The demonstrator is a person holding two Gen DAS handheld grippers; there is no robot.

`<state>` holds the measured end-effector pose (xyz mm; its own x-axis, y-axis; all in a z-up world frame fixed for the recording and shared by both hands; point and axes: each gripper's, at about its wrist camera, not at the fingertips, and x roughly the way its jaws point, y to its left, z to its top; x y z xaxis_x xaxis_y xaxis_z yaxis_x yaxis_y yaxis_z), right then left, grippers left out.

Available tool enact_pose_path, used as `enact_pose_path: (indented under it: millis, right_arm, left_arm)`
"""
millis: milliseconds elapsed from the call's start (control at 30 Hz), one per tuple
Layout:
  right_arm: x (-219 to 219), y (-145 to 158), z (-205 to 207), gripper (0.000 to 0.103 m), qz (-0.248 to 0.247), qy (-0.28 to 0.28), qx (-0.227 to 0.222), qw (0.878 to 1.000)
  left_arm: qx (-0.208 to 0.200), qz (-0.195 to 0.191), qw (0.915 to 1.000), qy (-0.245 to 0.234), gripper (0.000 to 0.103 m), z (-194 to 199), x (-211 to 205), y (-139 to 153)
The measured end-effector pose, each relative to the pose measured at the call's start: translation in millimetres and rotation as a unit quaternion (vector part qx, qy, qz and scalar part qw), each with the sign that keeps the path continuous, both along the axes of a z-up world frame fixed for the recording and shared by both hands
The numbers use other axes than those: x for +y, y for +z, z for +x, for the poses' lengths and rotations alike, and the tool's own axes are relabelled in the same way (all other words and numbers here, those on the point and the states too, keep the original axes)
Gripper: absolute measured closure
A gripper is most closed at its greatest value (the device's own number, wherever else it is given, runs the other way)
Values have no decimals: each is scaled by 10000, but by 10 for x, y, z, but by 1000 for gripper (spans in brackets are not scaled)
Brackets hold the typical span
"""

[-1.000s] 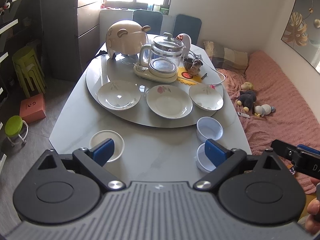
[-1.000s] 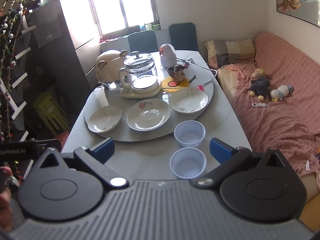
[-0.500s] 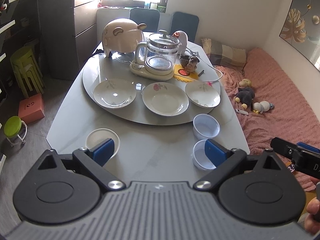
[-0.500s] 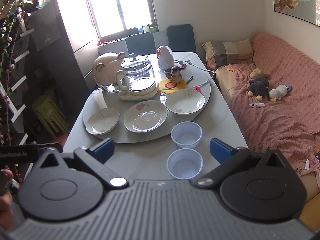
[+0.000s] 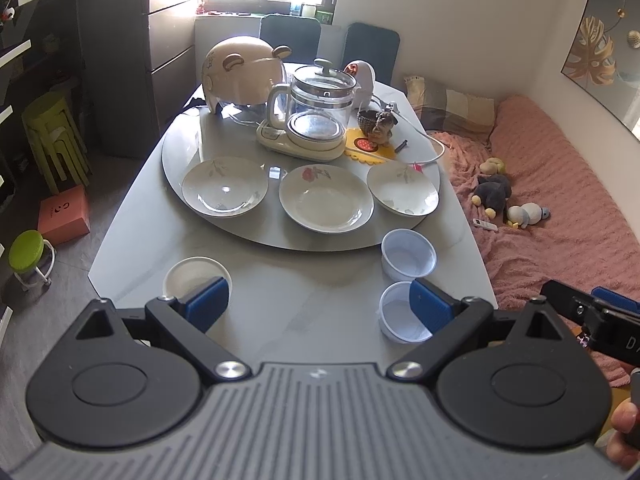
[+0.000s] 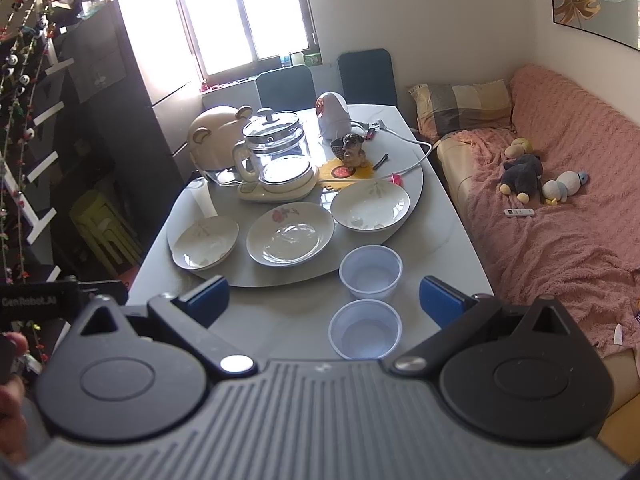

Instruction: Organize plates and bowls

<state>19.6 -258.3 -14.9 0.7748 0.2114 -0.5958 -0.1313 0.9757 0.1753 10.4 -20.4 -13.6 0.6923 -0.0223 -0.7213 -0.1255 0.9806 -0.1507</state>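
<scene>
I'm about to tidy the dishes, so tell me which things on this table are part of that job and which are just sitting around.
Part of the job:
three plates on the turntable
two clear plastic bowls
white bowl

Just sitting around:
glass kettle
bear-shaped food cover
dog figurine
yellow mat
white cable

Left gripper (image 5: 318,306), right gripper (image 6: 324,300); agape

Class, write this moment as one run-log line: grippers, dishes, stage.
left gripper open, empty | right gripper open, empty | three plates on turntable | two plastic bowls on table | nothing stacked
</scene>
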Motion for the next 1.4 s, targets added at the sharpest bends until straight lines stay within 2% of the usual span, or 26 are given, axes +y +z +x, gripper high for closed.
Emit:
enact_pose_path:
  millis: [333,567,967,1133,1267,1400]
  right_arm:
    - [-136,-26,94,0,102,106,-51,9999]
    - [-249,-40,241,0,332,-47,-39,9994]
    - [-232,-95,292,0,211,117,-129,9996]
    - [-94,-102,350,0,319,61,-127,9994]
    - [60,-110,486,0,447,-156,-71,9989]
    - [235,-71,575,0,520,-498,-112,9973]
  left_arm:
    - [7,15,9999,118,4,107,-64,-21]
    - [-79,57,9999,45,4,247,-97,6]
    - [118,-85,9998,138,4,489,-81,-262]
    - [21,-162,9997,-190,4,716,92,-324]
    - [-58,-339,9979,-541,4,959,272,-298]
    - [-157,-280,9953,-916,4,1173,418,-297]
